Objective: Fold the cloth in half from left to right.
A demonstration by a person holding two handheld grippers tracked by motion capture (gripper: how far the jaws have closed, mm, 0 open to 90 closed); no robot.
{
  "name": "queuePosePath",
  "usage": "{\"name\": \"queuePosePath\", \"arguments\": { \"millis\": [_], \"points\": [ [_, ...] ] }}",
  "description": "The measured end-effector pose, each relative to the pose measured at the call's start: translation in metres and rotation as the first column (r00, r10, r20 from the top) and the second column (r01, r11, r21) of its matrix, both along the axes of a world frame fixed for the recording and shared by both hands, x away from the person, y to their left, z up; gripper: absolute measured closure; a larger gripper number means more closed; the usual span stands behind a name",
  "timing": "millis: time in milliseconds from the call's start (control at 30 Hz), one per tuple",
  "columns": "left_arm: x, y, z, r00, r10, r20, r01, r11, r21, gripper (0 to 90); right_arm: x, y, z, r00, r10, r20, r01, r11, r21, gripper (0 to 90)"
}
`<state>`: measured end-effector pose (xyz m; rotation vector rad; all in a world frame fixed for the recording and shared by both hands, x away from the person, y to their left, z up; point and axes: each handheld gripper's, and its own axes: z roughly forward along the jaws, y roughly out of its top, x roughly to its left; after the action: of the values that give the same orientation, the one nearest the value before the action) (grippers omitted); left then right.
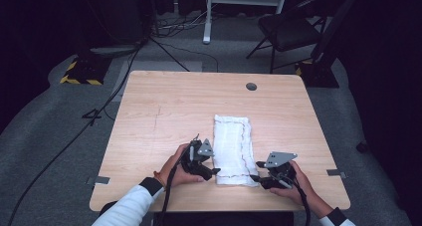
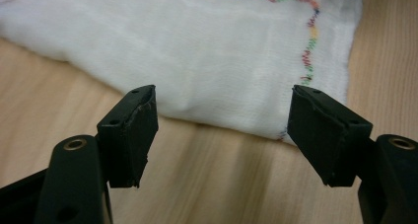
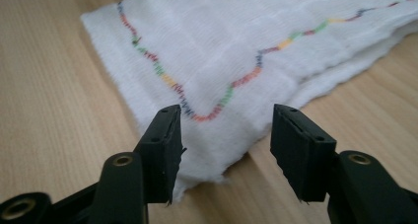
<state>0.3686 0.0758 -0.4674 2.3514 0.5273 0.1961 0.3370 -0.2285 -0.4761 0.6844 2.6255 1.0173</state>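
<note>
Table (image 1: 164, 111): light wood top with a round grommet hole (image 1: 251, 86) near the far edge, standing on grey carpet. Dark room beyond; a folding chair (image 1: 288, 32) at far right, a white frame leg (image 1: 208, 14) at far centre, black cables (image 1: 119, 81) trailing across the floor at left, a yellow-and-black striped base (image 1: 79, 72) at far left. High view: folded white cloth (image 1: 232, 149) lies flat right of centre on the table, long axis running away from the person, near end close to the front edge. Left gripper (image 1: 215, 171) just beside the cloth's near-left corner; right gripper (image 1: 255, 177) just beside its near-right corner. Nothing lies between either gripper and the cloth.

Left gripper view: jaws wide apart, holding nothing, low over bare wood; cloth edge (image 2: 207, 66) just ahead of the tips, multicoloured zigzag stitching (image 2: 308, 56) along its border.

Right gripper view: jaws spread, nothing held; cloth corner (image 3: 222, 86) sits between and just ahead of the tips, stitched line (image 3: 217, 108) crossing it. Contact cannot be told.
</note>
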Motion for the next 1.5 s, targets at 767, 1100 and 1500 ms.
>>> {"name": "queuePosePath", "arguments": {
  "millis": [767,1100,1500],
  "points": [
    [0.103,-0.013,-0.005,0.9777,0.21,-0.002,-0.21,0.9775,-0.018,25.6,0.135,0.007,0.012,0.9804,-0.193,0.04,0.19,0.98,0.06,45.3],
    [0.142,-0.021,-0.02,0.9447,0.327,-0.026,-0.328,0.943,-0.057,25.0,0.169,0.025,-0.003,0.9693,-0.244,0.035,0.243,0.97,0.025,48.1],
    [0.149,-0.024,-0.034,0.9479,0.315,-0.048,-0.318,0.9454,-0.073,22.4,0.187,0.029,-0.015,0.9601,-0.275,-0.052,0.277,0.96,0.035,44.8]
  ]
}}
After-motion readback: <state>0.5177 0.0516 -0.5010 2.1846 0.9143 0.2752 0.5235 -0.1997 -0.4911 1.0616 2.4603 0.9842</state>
